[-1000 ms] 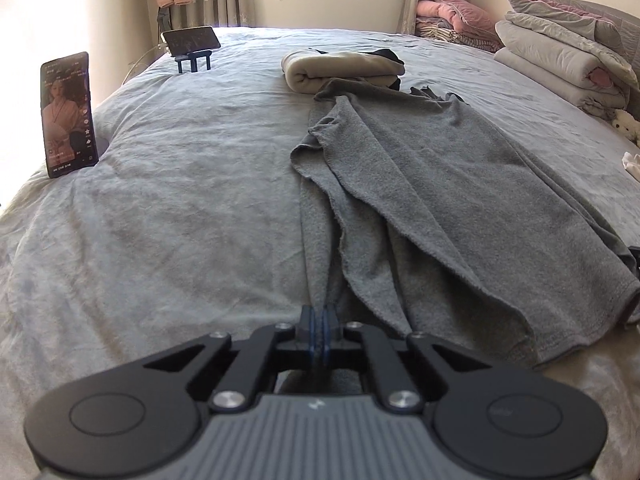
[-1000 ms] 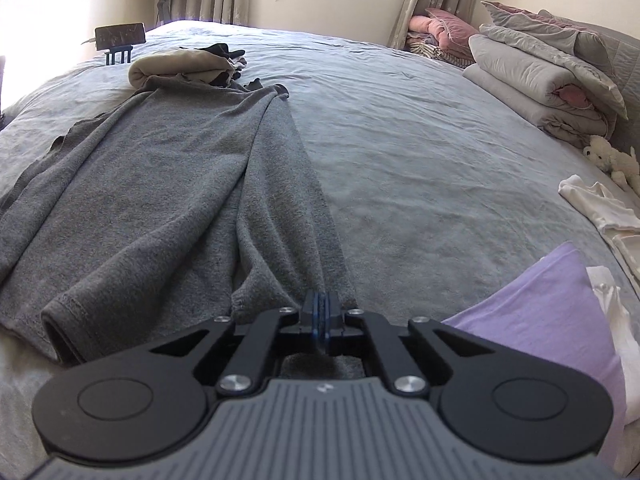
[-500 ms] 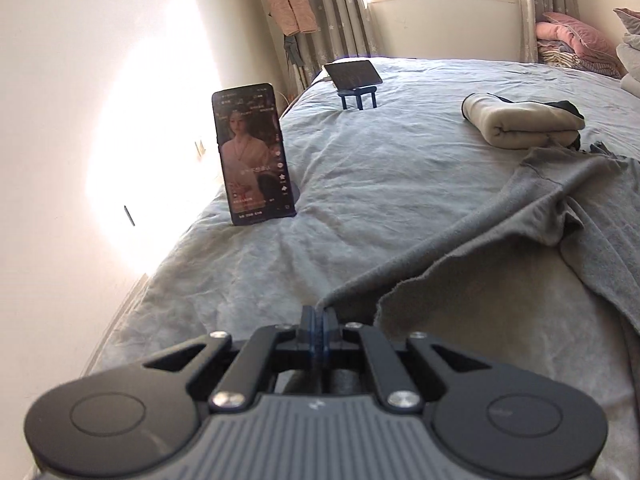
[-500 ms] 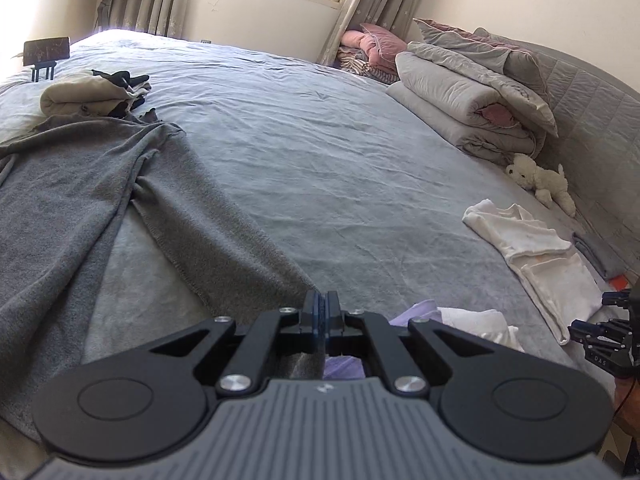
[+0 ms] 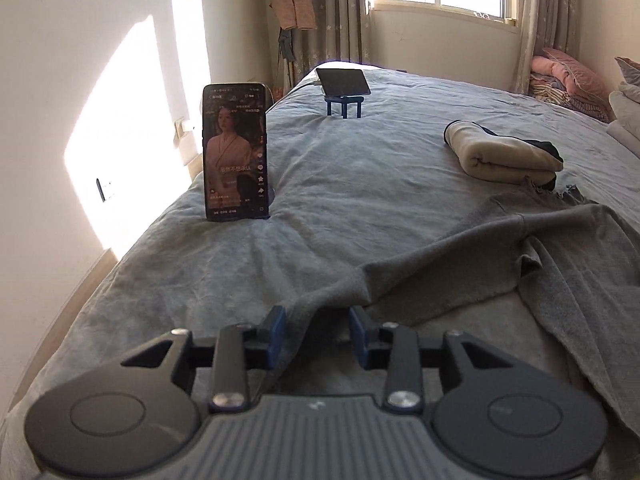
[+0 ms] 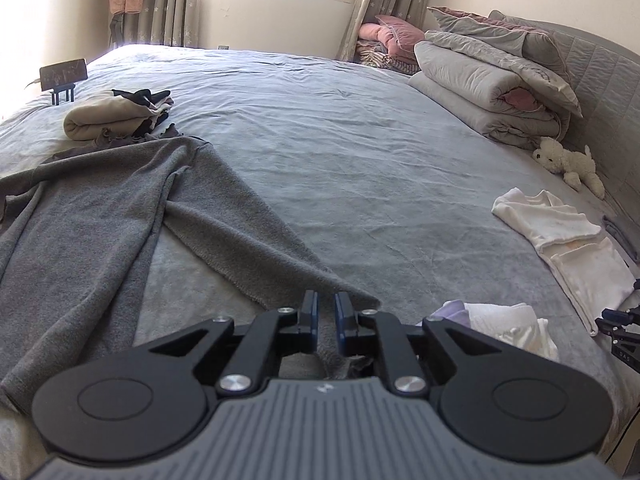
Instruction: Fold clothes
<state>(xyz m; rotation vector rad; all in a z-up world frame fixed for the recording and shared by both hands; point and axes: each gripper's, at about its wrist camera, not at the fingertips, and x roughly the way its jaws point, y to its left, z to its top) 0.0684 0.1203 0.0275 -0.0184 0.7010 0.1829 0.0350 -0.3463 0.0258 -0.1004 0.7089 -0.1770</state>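
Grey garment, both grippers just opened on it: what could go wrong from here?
1. The grey garment lies bunched and creased, not flat; a fold made now would likely come out crooked.
2. Cloth lies between the open jaws of the left gripper and right gripper; pulling back may snag and drag it.
3. The phone stands upright on the bed nearby; tugging the bedding could tip it.

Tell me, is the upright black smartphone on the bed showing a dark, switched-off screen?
No, the upright black smartphone standing on the grey bedspread has a lit screen showing a woman in pale clothing with text.
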